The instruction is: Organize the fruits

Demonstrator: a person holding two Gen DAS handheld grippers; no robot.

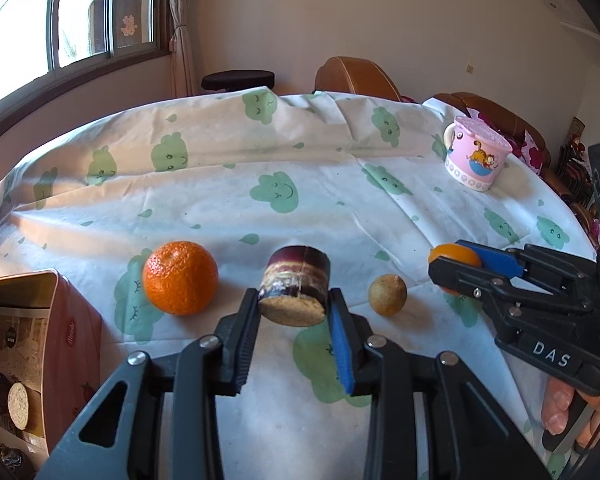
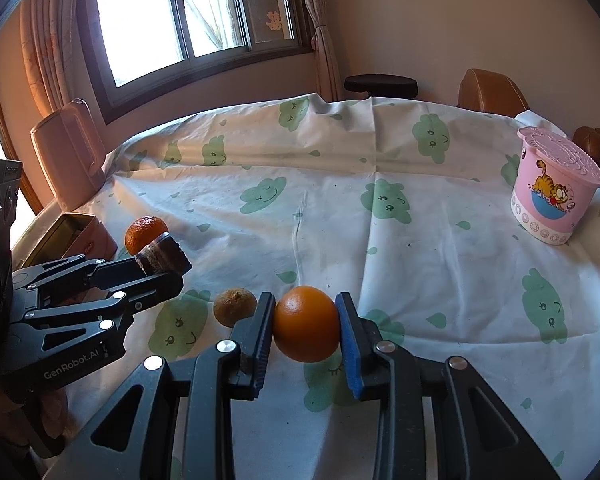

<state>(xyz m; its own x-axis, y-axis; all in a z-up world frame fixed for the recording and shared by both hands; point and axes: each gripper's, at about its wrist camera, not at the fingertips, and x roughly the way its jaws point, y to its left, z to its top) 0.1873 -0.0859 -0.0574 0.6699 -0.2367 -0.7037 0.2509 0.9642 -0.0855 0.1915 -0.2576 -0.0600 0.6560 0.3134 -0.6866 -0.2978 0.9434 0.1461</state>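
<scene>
My left gripper is shut on a short dark cylinder piece with a pale cut face and holds it above the cloth; it also shows in the right wrist view. My right gripper is shut on a smooth orange, seen at the right in the left wrist view. A large bumpy orange lies left of the cylinder. A small brownish fruit lies on the cloth between the two grippers, and shows in the right wrist view.
An open pink tin box with dark pieces inside stands at the left table edge. A lidded pink cartoon mug stands far right. The table has a cloud-print cloth. Chairs stand behind it.
</scene>
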